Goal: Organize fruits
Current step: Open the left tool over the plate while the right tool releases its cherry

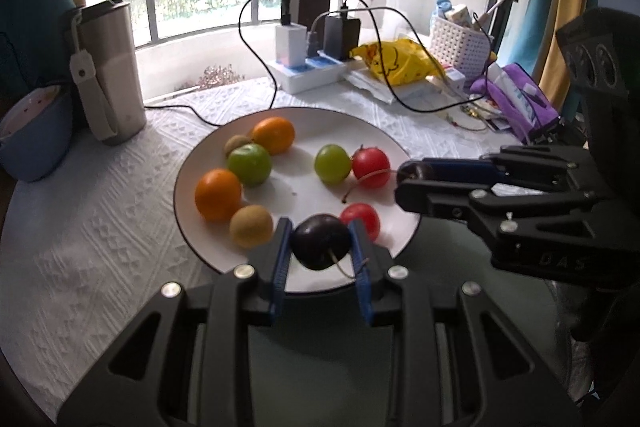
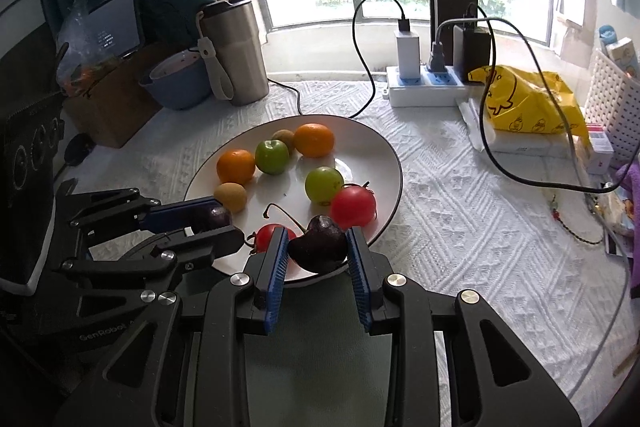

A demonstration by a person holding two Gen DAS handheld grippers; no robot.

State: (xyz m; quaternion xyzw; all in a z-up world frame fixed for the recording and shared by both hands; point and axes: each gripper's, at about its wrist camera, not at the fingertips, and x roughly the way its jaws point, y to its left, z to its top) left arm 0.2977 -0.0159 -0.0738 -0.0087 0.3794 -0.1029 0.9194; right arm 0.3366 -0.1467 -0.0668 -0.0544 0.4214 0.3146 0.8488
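Note:
A white plate point(image 1: 300, 143) point(image 2: 384, 151) holds two oranges point(image 1: 218, 194), two green fruits point(image 1: 249, 164), two kiwis point(image 1: 251, 231) and two red cherries point(image 1: 370, 167). My left gripper point(image 1: 320, 243) is shut on a dark cherry point(image 1: 320, 241) at the plate's near rim; it shows from the side in the right wrist view point(image 2: 224, 223). My right gripper point(image 2: 318, 247) is shut on another dark cherry point(image 2: 320, 245) over the plate's near edge; it shows in the left wrist view point(image 1: 408, 177) at the plate's right rim.
A steel tumbler point(image 1: 110, 67) and a blue bowl point(image 1: 34, 143) stand at the left. A power strip point(image 1: 308, 67) with chargers and cables, a yellow bag point(image 1: 396, 61), a white basket point(image 1: 460, 43) and purple cloth point(image 1: 516, 99) lie behind the plate.

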